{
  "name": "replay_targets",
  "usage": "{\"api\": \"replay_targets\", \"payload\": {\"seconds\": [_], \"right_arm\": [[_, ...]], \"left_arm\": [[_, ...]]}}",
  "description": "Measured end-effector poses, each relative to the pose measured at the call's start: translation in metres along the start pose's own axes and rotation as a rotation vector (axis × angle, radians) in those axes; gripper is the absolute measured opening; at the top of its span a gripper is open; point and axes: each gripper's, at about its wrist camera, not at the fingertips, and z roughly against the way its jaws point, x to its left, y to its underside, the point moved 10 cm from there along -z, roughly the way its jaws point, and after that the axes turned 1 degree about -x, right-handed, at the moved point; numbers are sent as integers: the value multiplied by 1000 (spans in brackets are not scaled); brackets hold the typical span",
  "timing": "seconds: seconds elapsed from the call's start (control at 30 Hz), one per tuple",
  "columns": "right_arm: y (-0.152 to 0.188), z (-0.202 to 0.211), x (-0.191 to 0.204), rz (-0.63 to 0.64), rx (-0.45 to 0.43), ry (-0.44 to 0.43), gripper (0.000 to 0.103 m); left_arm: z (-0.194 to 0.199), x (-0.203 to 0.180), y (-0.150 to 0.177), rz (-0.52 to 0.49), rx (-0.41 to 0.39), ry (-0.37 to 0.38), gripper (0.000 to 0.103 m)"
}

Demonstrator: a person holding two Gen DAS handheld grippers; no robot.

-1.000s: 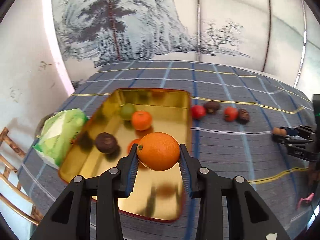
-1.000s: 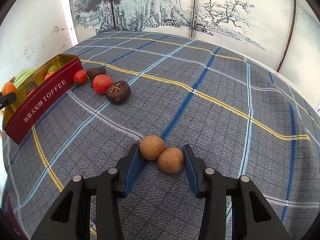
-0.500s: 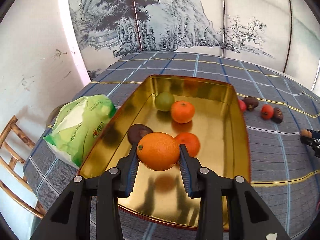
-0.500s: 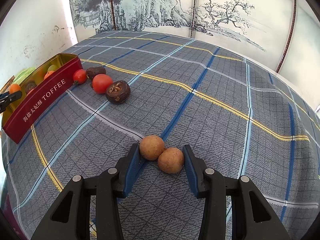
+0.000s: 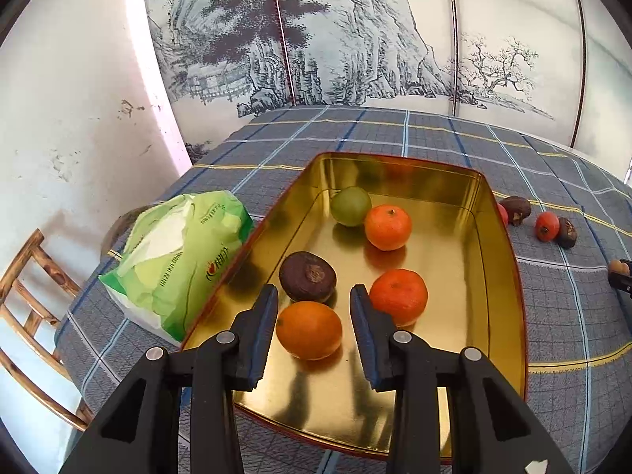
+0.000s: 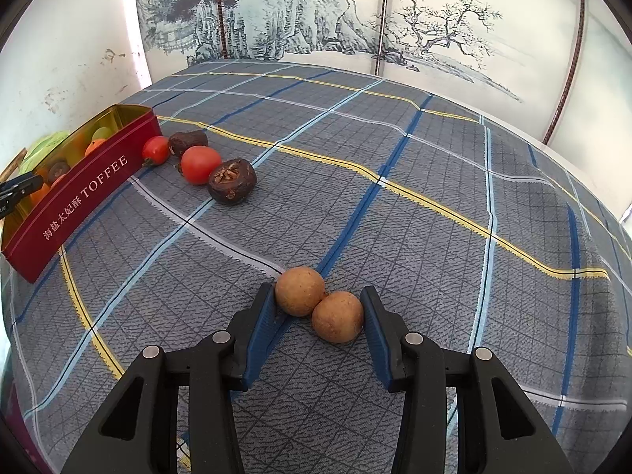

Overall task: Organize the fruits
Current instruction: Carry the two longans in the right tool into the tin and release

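An orange (image 5: 309,330) lies on the gold floor of the red toffee tin (image 5: 501,260), its reflection right under it. My left gripper (image 5: 313,296) hangs over it, open, and gold shows between the fruit and the right pad. A green fruit (image 5: 350,205), two mandarins (image 5: 388,227) and a dark brown fruit (image 5: 307,276) are also in the tin. On the plaid cloth my right gripper (image 6: 318,296) is shut on two brown round fruits (image 6: 300,291) that sit side by side, one pad against each.
Two red tomatoes (image 6: 200,164) and two dark fruits (image 6: 232,181) lie in a row beside the tin's red wall (image 6: 87,189). A green plastic bag (image 5: 177,252) lies left of the tin. A wooden chair (image 5: 23,296) stands past the table edge. A painted screen backs the table.
The orange has dropped out of the left gripper's pads onto the tin floor. The left gripper came further over the tin. The right gripper and its two fruits have not moved.
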Motion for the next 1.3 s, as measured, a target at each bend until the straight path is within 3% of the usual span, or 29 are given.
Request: {"api": "replay_targets", "payload": {"seconds": [0.37, 0.5, 0.57, 0.8, 1.0, 1.3], "right_arm": [[0, 2, -5, 2, 1, 21, 44], [-7, 12, 4, -4, -24, -7, 44], [-15, 22, 10, -7, -44, -27, 44], [-45, 52, 49, 60, -102, -104, 44], [-58, 66, 96, 126, -130, -165, 44], [-75, 56, 161, 182, -114, -245, 44]], "left_arm": [[18, 6, -3, 29, -8, -14, 41], [30, 10, -8, 34, -33, -25, 57], [35, 12, -10, 39, -46, -29, 57], [45, 14, -8, 46, -54, -34, 67], [49, 20, -4, 54, -54, -41, 70], [50, 34, 5, 59, -38, -64, 78]]}}
